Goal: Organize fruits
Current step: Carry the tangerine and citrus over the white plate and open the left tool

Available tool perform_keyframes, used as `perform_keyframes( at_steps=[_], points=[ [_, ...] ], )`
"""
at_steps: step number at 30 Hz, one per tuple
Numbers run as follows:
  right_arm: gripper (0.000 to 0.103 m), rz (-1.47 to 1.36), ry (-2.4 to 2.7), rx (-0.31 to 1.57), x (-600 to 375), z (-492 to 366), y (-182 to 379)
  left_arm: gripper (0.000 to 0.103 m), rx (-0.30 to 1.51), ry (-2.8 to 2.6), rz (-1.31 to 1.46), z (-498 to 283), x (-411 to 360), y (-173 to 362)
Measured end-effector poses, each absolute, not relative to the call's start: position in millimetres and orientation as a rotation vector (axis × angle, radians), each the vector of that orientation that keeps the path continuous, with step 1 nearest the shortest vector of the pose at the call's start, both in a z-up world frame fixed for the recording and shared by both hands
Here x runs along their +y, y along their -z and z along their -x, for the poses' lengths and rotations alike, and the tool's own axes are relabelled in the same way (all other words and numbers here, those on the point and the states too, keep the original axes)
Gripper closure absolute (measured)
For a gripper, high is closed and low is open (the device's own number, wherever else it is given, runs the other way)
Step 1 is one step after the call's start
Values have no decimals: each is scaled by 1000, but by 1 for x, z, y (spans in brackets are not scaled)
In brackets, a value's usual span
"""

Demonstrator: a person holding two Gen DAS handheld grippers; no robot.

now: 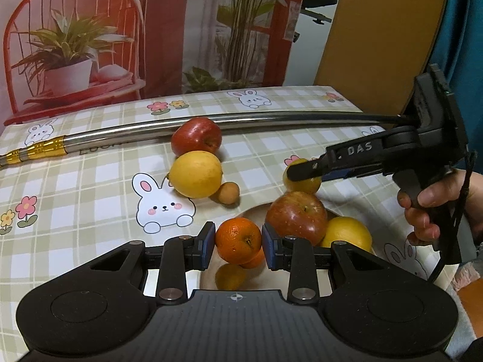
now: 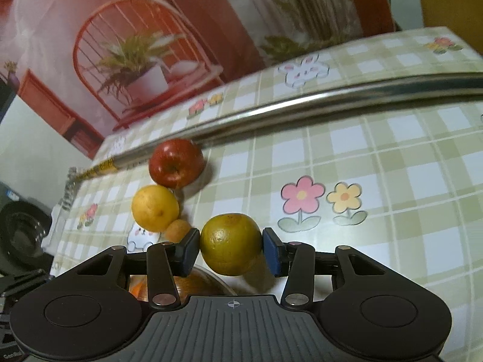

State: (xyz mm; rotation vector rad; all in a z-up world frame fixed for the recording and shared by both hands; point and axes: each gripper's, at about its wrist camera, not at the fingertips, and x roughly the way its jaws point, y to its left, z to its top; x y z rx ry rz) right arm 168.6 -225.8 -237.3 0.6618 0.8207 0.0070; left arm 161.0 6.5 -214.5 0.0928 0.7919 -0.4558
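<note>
Both claws clamped fruit over the plate.

The left claw [image 1: 238,242] gripped an orange [image 1: 238,239] above the plate [image 1: 253,212]; the right claw [image 2: 231,246] pinched a yellow-green citrus [image 2: 231,243]. Only the left view showed the plate's apple [image 1: 297,217] and lemon [image 1: 348,232], and the hand [image 1: 428,208]. A red apple [image 2: 176,163] lay on the worktop [image 2: 392,157].

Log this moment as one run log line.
left tongs: shut on orange over plate | right tongs: shut on yellow-green citrus | loose: red apple, lemon
</note>
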Motion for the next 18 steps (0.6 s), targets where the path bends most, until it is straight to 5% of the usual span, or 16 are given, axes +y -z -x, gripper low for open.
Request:
perform_keyframes(
  at_steps=[18],
  points=[
    [61,-672,16,654,-213,-92,223,68,859,538,-168,-150,-19,236]
  ],
)
